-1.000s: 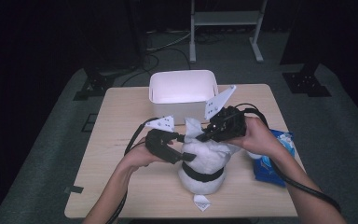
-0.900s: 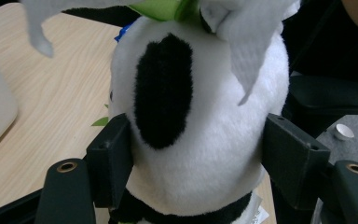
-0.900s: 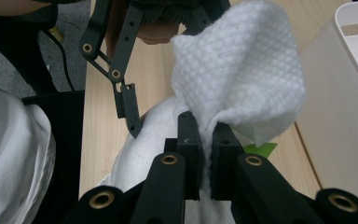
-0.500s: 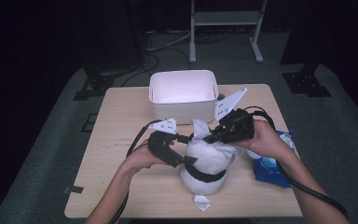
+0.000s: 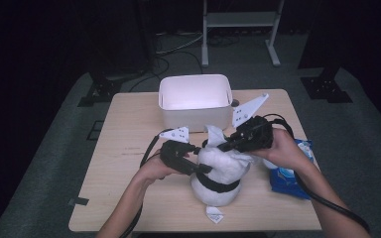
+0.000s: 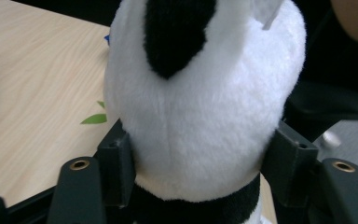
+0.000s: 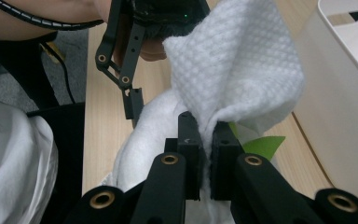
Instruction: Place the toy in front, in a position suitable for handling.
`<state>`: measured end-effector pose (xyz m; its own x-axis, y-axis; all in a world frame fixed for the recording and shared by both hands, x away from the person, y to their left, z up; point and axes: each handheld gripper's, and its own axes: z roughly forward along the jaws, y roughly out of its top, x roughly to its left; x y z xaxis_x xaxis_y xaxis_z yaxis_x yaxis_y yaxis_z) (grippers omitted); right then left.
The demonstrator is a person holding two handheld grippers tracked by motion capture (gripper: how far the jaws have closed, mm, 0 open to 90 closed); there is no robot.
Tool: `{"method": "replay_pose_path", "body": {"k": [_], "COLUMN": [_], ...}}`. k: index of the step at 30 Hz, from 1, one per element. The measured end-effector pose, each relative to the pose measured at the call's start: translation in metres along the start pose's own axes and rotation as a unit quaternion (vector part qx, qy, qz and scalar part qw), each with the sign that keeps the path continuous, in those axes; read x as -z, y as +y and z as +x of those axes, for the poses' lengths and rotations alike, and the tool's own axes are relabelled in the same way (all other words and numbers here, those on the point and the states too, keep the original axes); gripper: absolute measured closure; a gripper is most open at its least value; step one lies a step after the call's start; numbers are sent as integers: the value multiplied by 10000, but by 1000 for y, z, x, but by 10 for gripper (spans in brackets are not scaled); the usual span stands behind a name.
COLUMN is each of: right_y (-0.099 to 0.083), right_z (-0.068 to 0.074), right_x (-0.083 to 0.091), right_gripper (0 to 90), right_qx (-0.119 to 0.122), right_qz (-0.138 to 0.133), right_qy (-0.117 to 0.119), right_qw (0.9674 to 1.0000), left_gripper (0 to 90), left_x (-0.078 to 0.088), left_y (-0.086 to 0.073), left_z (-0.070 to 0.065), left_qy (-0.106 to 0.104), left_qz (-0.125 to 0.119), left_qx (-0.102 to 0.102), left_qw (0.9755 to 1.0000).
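While clamping plush panda (image 6: pixel 200 116): left gripper (image 6: pixel 200 161), apparently snug.

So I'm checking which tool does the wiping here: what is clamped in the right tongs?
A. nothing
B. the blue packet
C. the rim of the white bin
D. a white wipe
D: in the right gripper view the right tongs are pinched shut on a fold of the white wipe, which is held over the plush toy.

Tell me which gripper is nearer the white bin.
Right. The right gripper, pinching a white wipe atop the plush toy, sits just before the white bin; the left gripper clasps the toy's side, farther back.
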<state>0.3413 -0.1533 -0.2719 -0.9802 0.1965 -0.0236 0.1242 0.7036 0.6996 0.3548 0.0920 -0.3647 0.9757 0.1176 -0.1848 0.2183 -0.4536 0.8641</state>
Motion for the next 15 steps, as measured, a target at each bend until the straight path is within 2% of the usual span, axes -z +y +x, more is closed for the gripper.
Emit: {"method": "replay_pose_path", "body": {"k": [5,8,10,12,14,15], "right_y": [4,5,6,7,10,12], "right_z": [2,2,2,4,6,6], "right_x": [-2,-3,-4,-5,-3,-1], "right_gripper": [849,850,849,848,845,845], "right_qx": [13,-1,11,-4,151,163], "right_qz": [-226,-289,-260,-112,65,53], "right_qy": [-11,40,72,93,-37,-77], "right_qw": [9997,9996,9996,9999,9999,9998], "left_gripper": [382,382,382,380,379,378], "left_x": [17,26,27,23,18,15], "left_y": [7,11,13,14,16,17], "left_z": [-2,-5,-7,-9,-10,-10], "left_qy": [229,307,339,340,339,332], "left_qz": [111,257,341,445,430,393], "left_qx": [-179,-284,-320,-362,-354,-335], "left_qw": [9995,9988,9983,9978,9979,9981]}}
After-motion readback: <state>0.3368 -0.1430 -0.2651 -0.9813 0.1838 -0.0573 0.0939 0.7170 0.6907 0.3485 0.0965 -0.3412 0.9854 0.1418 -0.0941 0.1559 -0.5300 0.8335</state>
